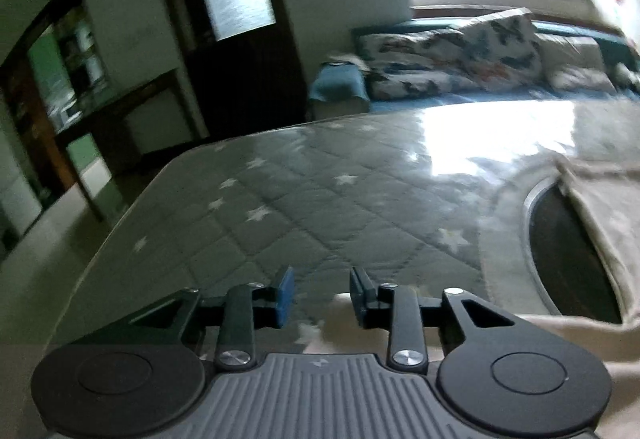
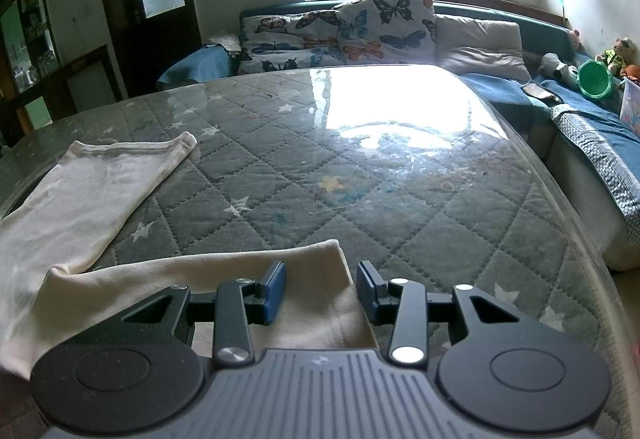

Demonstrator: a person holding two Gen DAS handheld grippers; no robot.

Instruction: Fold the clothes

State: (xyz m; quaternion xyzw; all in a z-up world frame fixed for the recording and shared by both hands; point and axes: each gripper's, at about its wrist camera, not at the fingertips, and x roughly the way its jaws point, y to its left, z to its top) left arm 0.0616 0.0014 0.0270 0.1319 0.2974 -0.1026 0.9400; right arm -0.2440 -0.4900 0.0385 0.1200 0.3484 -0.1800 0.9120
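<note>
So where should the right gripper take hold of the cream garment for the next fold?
Probably the near corner of the cream garment, right ahead of the right gripper. Come in low from the near side: that corner lies flat on the quilted table cover, its edge exposed, between the open jaws.

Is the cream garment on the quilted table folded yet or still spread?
Still spread, not folded. In the right wrist view the cream garment lies flat on the quilted table, its two long parts stretched apart in a V, neither doubled over.

Butterfly cushions (image 2: 340, 35) line a blue sofa (image 2: 504, 87) behind the star-quilted table (image 2: 400, 199).
</note>
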